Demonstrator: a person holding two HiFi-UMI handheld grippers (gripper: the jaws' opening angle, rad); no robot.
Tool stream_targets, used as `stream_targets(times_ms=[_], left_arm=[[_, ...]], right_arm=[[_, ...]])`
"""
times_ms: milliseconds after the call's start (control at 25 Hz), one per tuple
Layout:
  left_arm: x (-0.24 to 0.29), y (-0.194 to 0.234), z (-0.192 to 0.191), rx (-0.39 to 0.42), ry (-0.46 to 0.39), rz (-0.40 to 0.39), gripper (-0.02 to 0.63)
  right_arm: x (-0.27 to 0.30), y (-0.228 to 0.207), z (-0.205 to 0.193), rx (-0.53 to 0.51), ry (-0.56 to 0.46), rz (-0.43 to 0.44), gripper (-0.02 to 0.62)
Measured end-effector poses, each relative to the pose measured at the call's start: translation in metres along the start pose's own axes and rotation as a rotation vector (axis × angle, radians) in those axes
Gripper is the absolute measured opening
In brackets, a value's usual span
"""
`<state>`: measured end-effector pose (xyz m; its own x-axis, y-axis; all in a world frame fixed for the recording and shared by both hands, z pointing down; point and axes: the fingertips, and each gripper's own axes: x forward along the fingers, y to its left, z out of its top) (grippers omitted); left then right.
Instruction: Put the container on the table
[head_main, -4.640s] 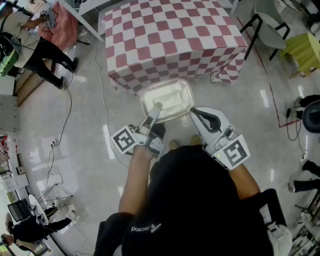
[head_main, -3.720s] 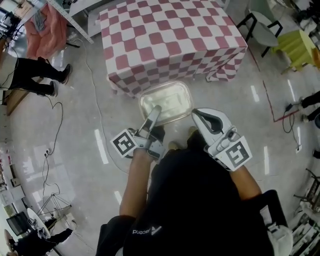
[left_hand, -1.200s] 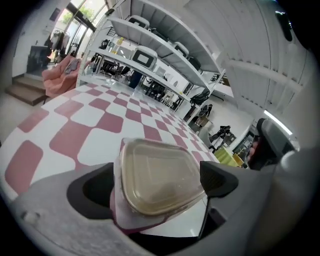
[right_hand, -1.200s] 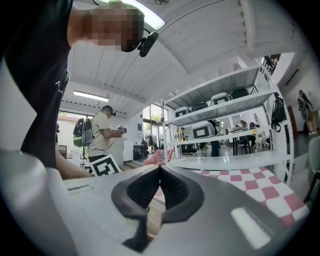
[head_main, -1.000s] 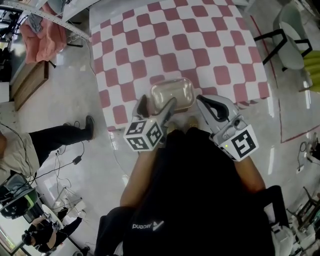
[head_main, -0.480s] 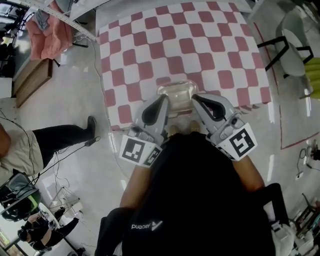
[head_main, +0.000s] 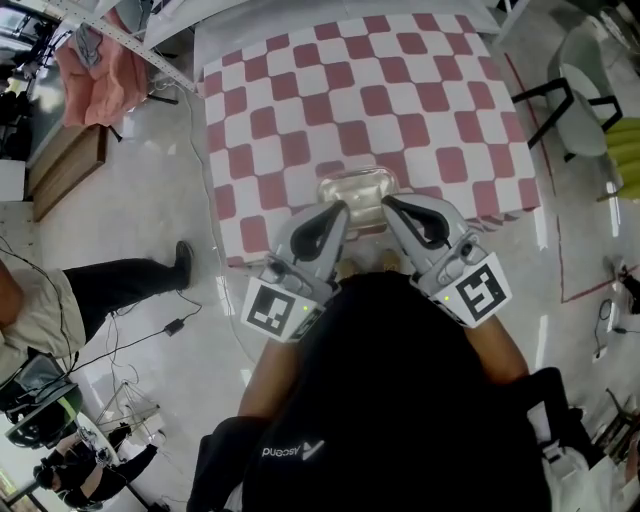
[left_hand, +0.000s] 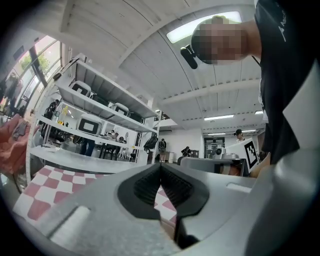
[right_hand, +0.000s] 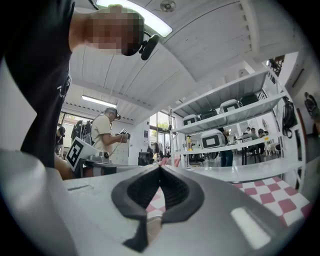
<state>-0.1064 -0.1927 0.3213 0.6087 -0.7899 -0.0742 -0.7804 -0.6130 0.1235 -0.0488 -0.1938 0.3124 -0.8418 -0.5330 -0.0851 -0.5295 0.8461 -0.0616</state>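
Note:
The clear plastic container (head_main: 357, 185) sits on the pink-and-white checkered table (head_main: 300, 110), just inside its near edge. My left gripper (head_main: 340, 207) hovers at the container's near left corner, shut with nothing between its pads (left_hand: 160, 166). My right gripper (head_main: 386, 201) is at the near right corner, its tip overlapping the rim in the head view. In the right gripper view its jaws meet tip to tip (right_hand: 160, 167) and no container shows between them. Both grippers point level over the tabletop. My body hides the floor right below the table edge.
A chair (head_main: 580, 70) stands right of the table. A person's legs (head_main: 130, 285) and a cable (head_main: 150, 330) are on the floor to the left. A pink cloth (head_main: 95, 60) hangs at the far left. Shelves with appliances (left_hand: 95, 125) lie beyond the table.
The container went from being carried above the floor to resting on the table's near edge. The left gripper let go of it, rose and shut. The right gripper shifted slightly.

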Motion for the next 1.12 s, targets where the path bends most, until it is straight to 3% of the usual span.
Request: stream_targets(times_ms=[1120], left_arm=[[0.0030,0.0030,-0.0006,-0.034,-0.016,-0.029,0.011]], right_arm=[[-0.0024,-0.0010,-0.0082,-0.019,0.036,-0.050,0.003]])
